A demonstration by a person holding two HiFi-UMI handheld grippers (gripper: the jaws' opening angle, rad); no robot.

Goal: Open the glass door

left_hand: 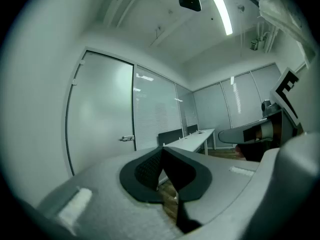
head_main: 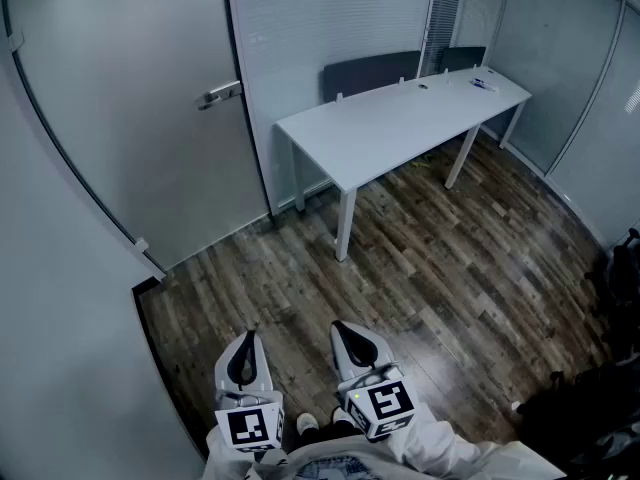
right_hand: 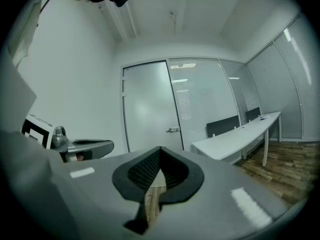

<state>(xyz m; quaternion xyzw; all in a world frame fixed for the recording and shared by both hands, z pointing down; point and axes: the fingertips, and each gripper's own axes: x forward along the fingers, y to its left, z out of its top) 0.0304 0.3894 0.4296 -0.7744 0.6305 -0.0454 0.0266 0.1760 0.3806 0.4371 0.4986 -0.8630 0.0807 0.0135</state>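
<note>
The frosted glass door (head_main: 130, 108) stands closed at the upper left, its metal lever handle (head_main: 220, 94) on the right side. The same door (left_hand: 102, 114) and handle (left_hand: 127, 139) show ahead in the left gripper view, and the door (right_hand: 150, 109) with its handle (right_hand: 173, 130) in the right gripper view. My left gripper (head_main: 246, 340) and right gripper (head_main: 345, 332) are held low near the body, well short of the door. Both are shut with nothing between the jaws.
A long white table (head_main: 400, 123) stands right of the door, with dark chairs (head_main: 370, 73) behind it. Glass partition walls (head_main: 560, 78) enclose the room. A white wall (head_main: 60, 348) runs along the left. Dark objects (head_main: 600, 388) sit at the lower right on the wood floor.
</note>
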